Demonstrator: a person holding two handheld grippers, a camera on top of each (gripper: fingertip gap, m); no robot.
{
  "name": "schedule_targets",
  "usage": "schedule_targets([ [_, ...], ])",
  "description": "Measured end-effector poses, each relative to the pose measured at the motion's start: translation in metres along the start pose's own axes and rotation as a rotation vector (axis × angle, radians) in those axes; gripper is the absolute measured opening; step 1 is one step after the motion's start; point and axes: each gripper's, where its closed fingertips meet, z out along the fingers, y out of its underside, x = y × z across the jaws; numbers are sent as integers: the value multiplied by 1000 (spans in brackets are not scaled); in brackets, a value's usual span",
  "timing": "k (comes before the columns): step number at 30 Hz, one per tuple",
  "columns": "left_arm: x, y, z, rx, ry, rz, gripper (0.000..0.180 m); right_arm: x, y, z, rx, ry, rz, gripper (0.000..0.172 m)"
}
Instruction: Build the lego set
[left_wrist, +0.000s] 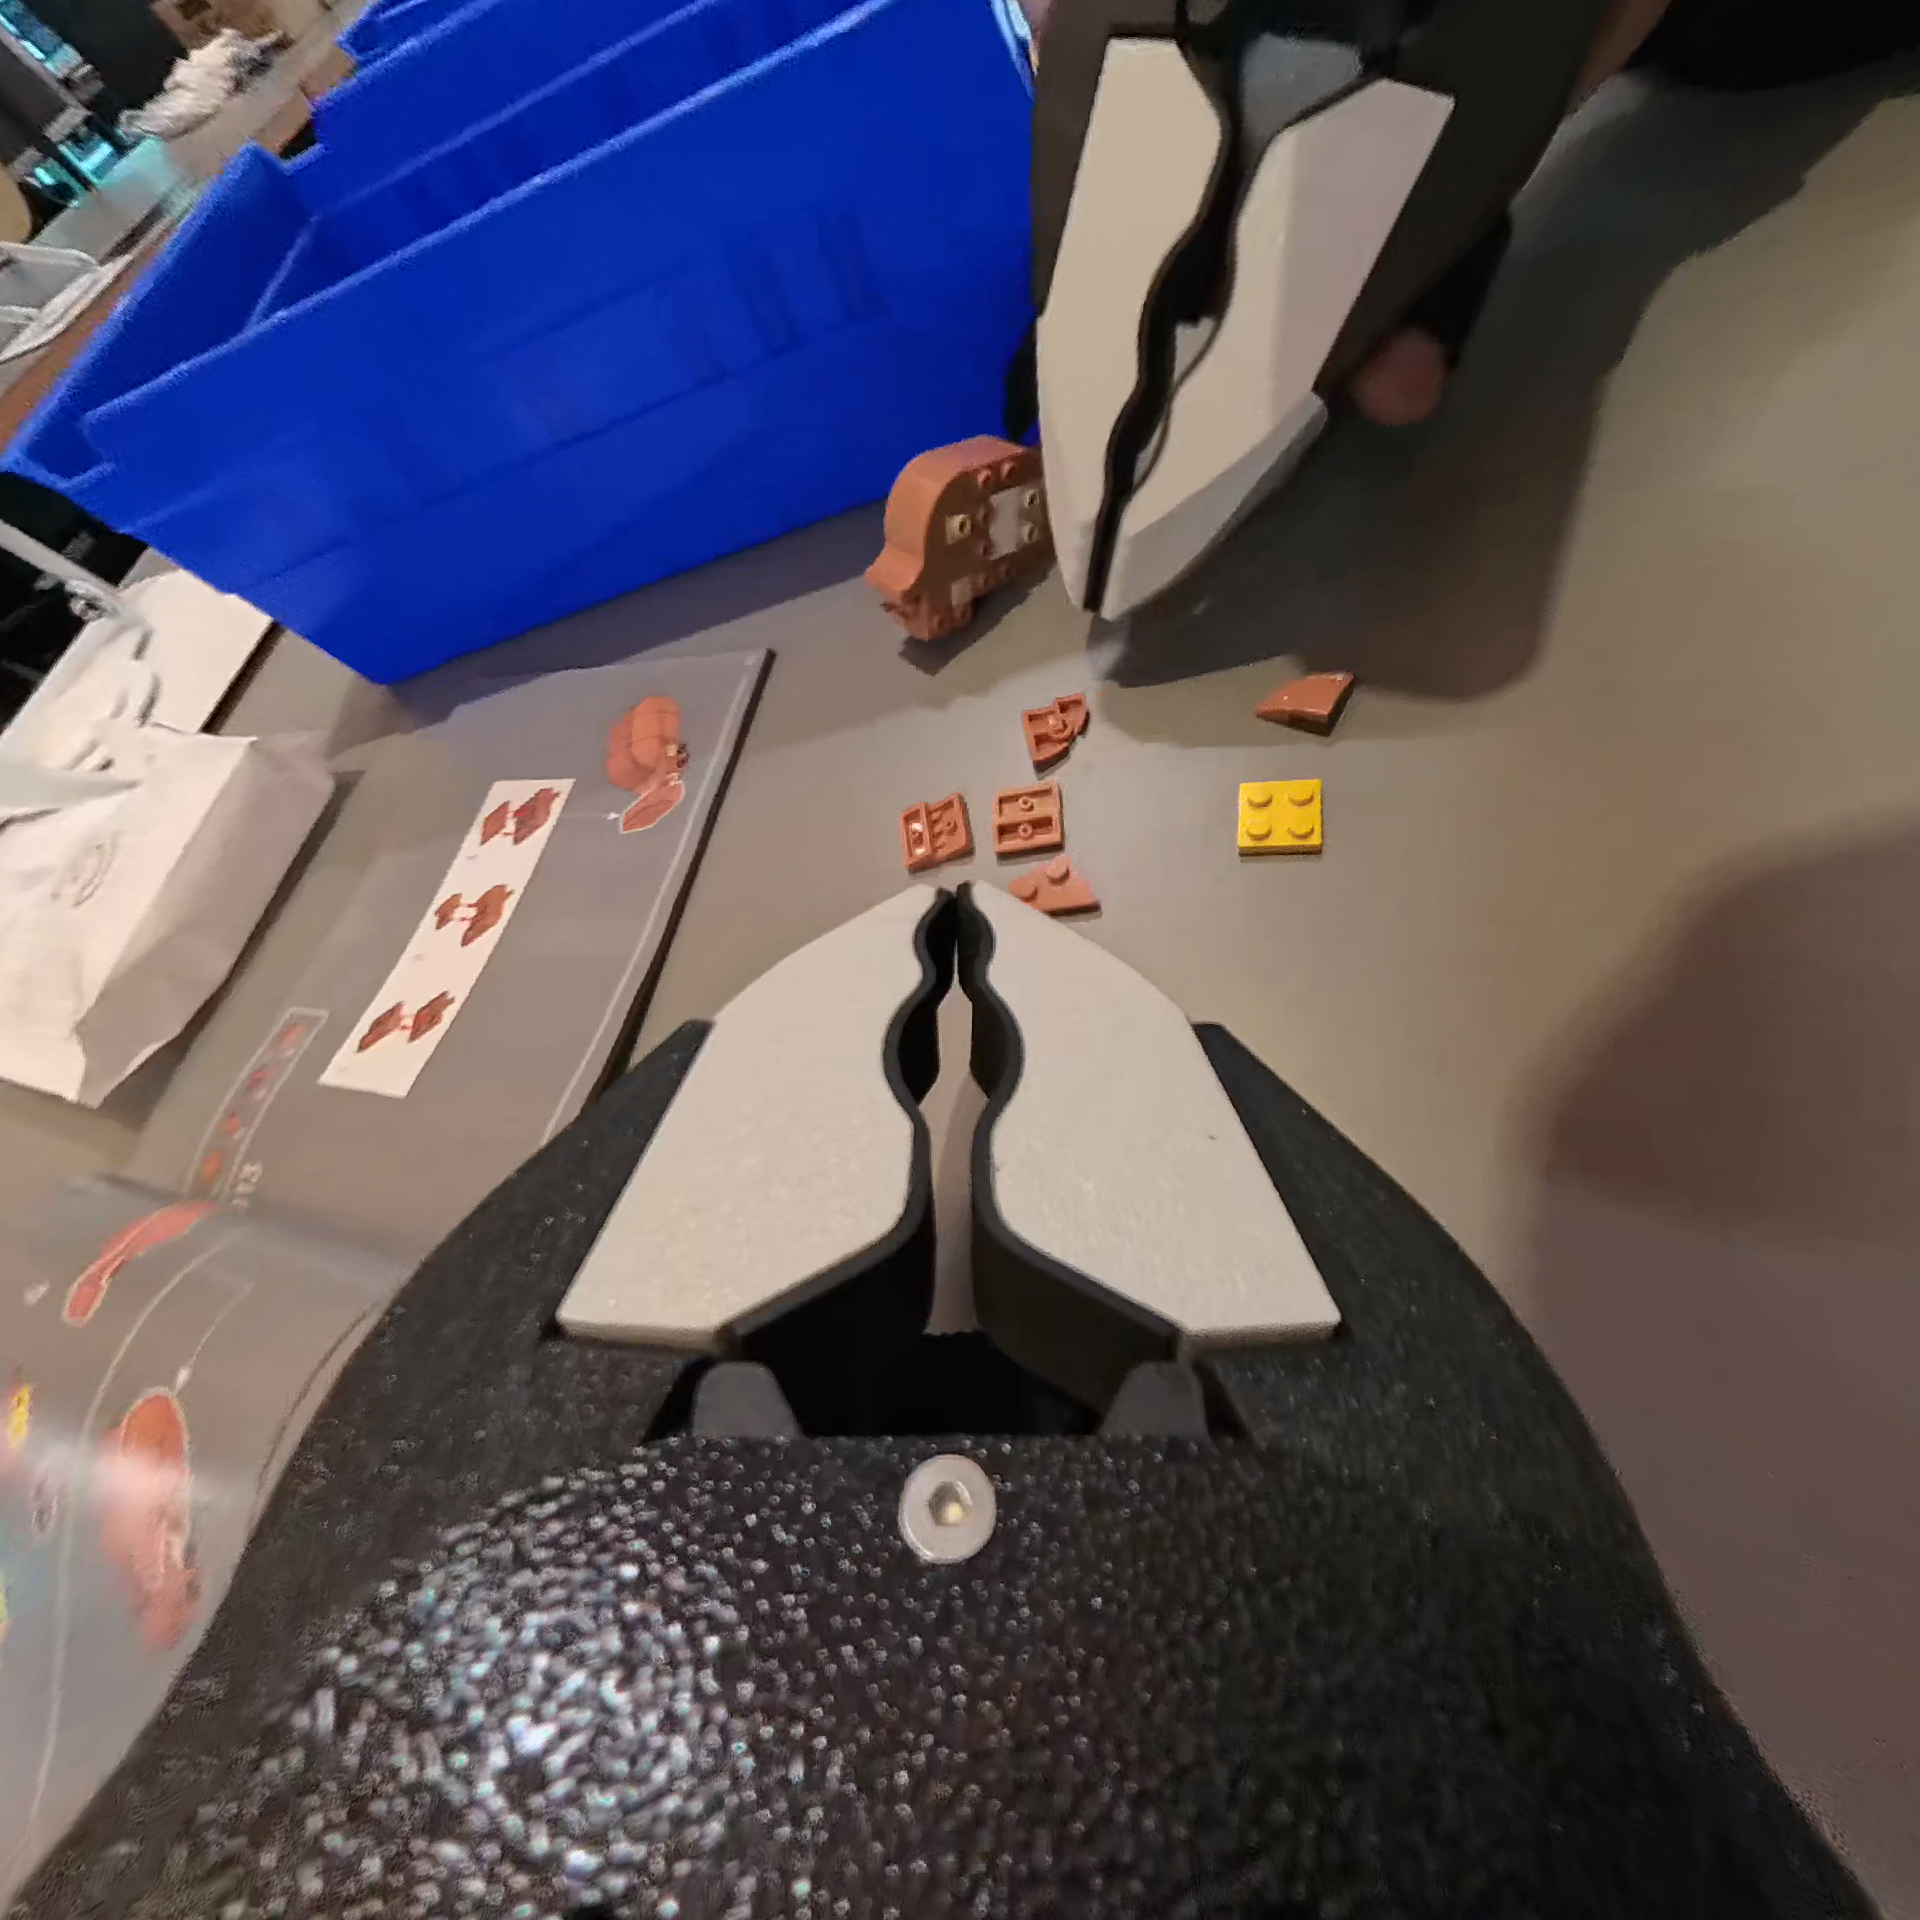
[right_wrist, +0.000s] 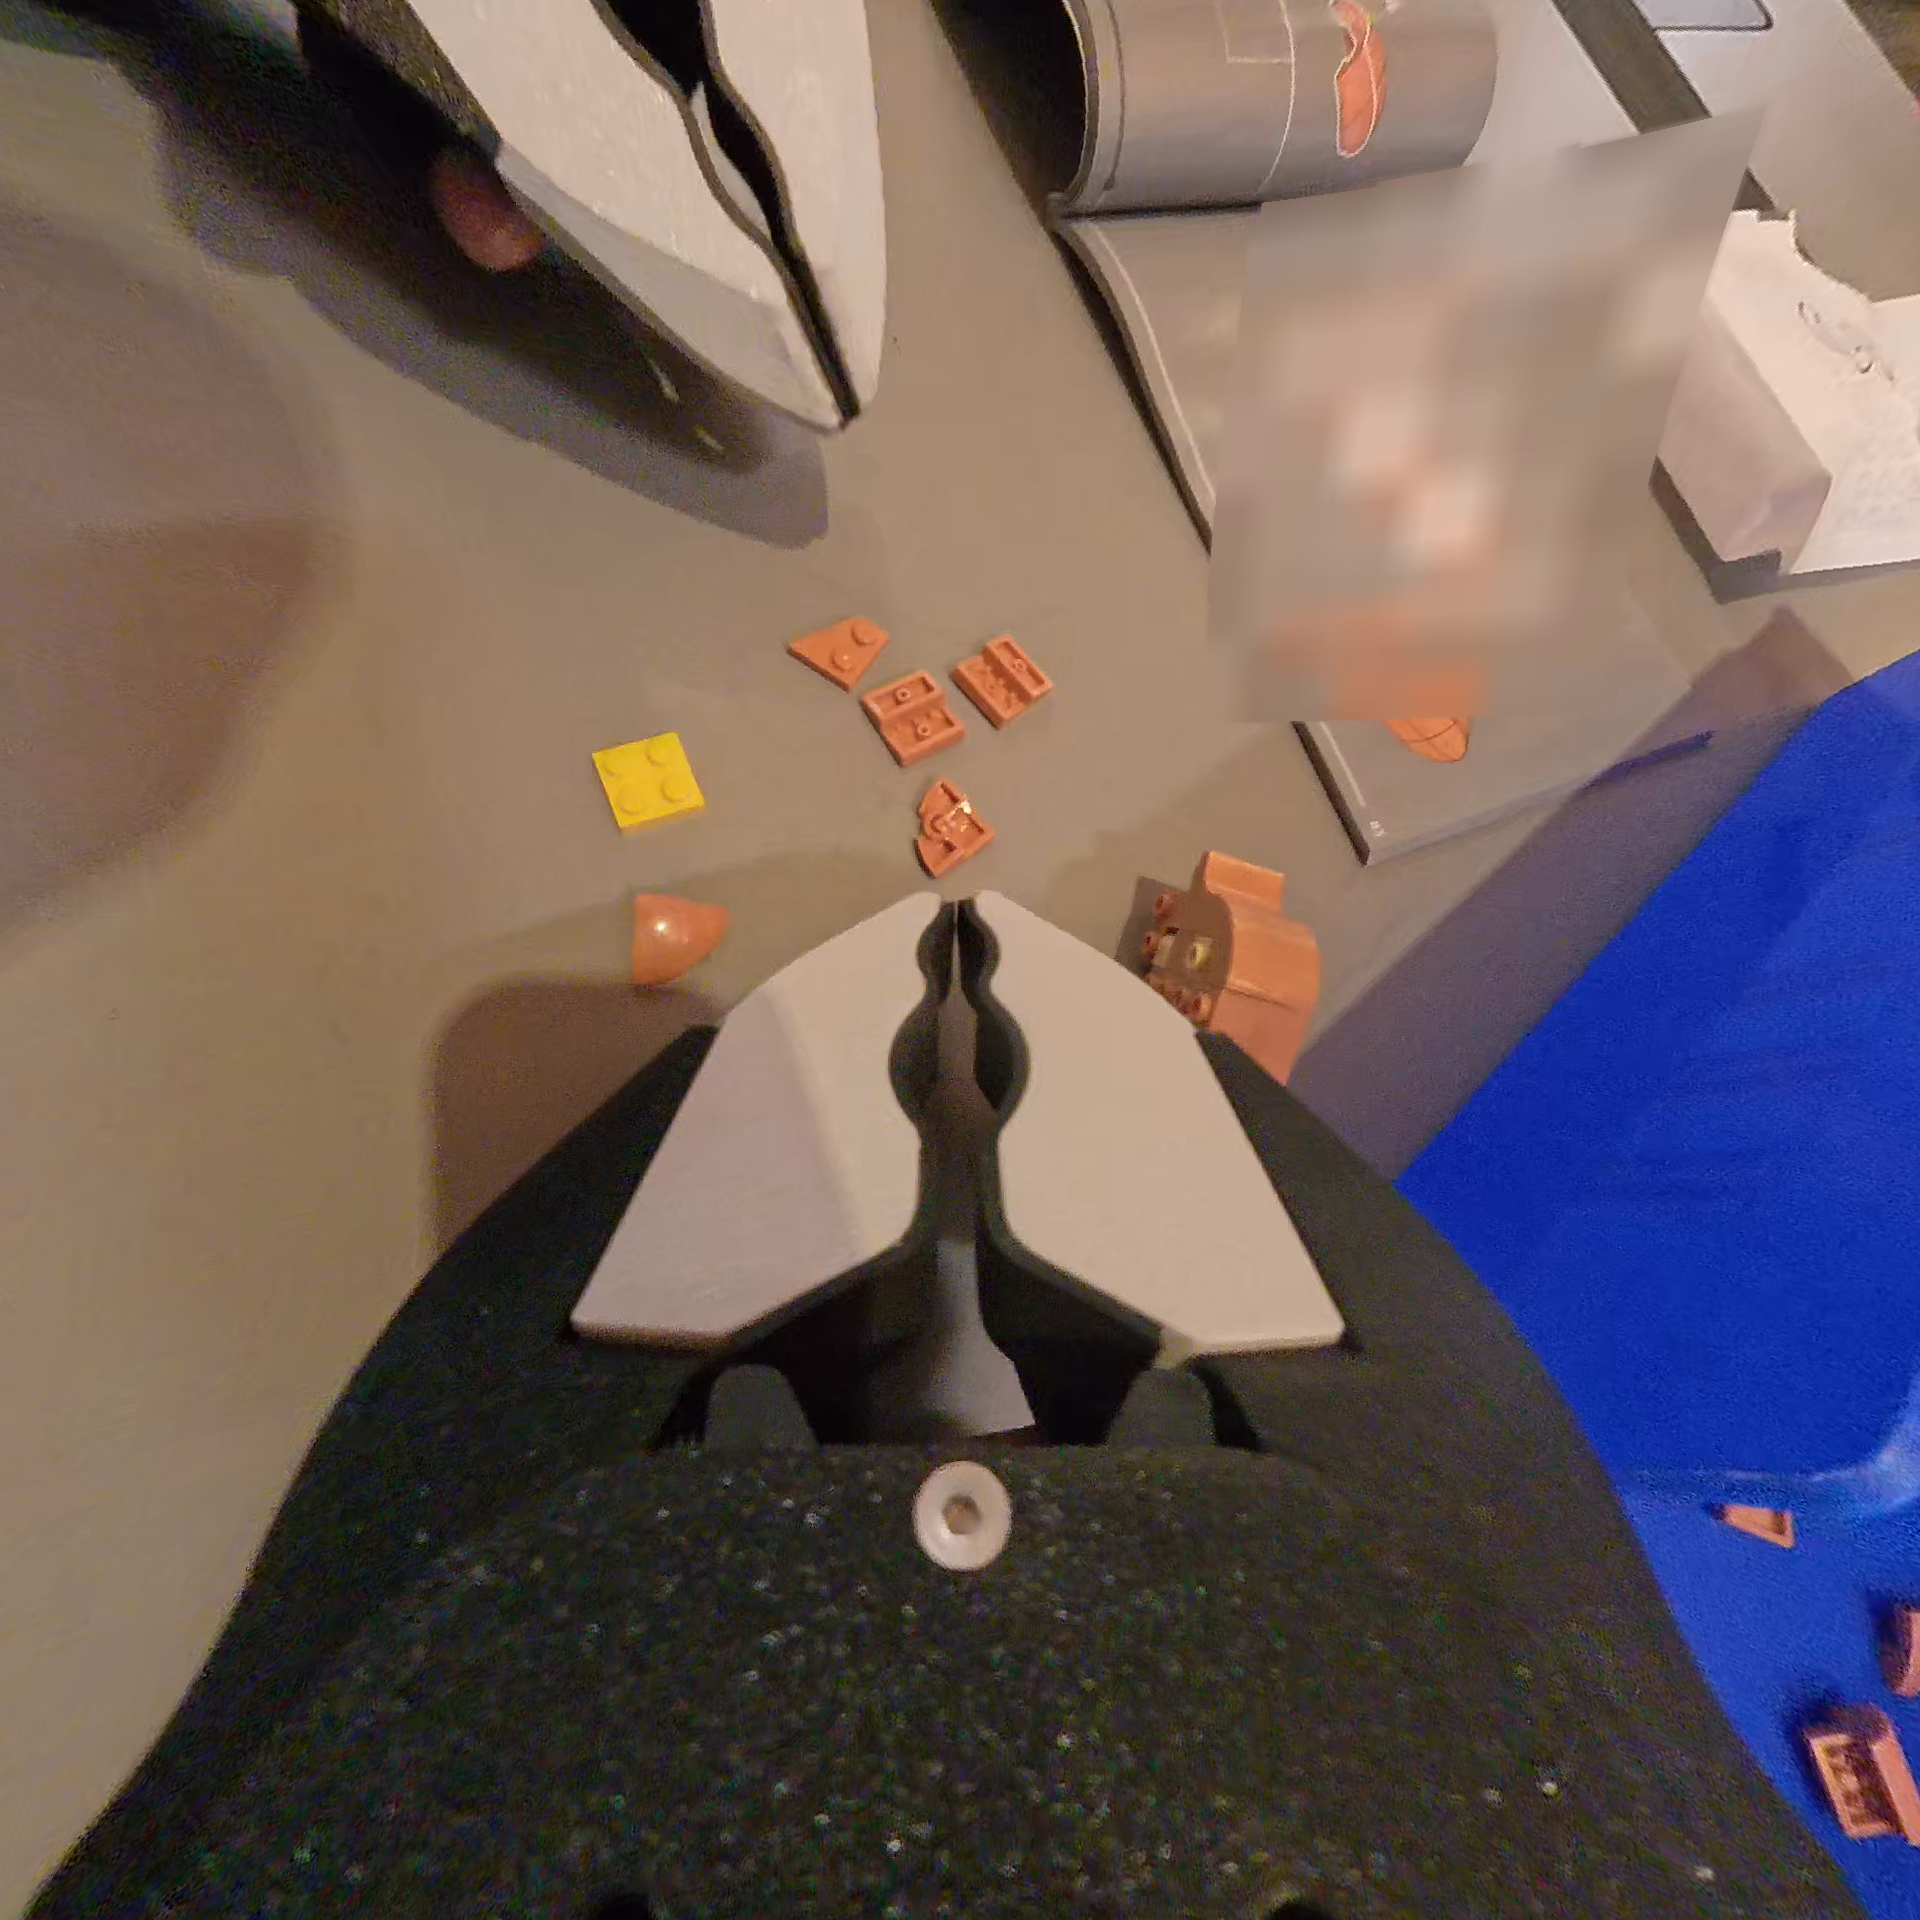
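BRICKS: small reddish-brown plates are scattered on the table (left_wrist: 1558, 1039). Two square ones are seen underside-up (left_wrist: 936, 830) (left_wrist: 1028, 819), w/ a wedge plate (left_wrist: 1058, 886) studs-up just beside them and a curved-edge plate (left_wrist: 1054, 726) farther off. A smooth curved slope piece (left_wrist: 1307, 701) lies apart, to the right.
YELLOW PLATE: a 2x2 studded yellow plate (left_wrist: 1280, 817) is set right of the brown cluster, well apart from it.
ASSEMBLY: a part-built brown model (left_wrist: 961, 535), rounded outside, studs and a grey patch on its open face, is stood just in front of the bin.
LEFT TONGS: left gripper (left_wrist: 956, 891) is clenched, tips met on nothing; it hangs near the wedge plate, not touching it.
RIGHT TONGS: right gripper (right_wrist: 955, 906) is clenched too, nothing held; it is seen just beside the model and near the curved-edge plate.
SURFACE: matte grey tabletop, soft shadows cast by both tools.
PAPER: an open instruction booklet (left_wrist: 582, 852) is laid to the left; a torn white paper bag (left_wrist: 125, 883) farther left.
CONTAINERS: blue plastic bins (left_wrist: 582, 364) are lined up at the far side; in the right wrist view a few brown pieces (right_wrist: 1849, 1756) are seen inside one bin.
ROOM: far bkgd is dark and blurred; details cannot be told.
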Motion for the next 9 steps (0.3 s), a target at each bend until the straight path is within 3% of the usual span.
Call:
schedule_targets([
  [9,1,2,19,-50,3,116,0,1,2,4,13,22,-29,0],
])
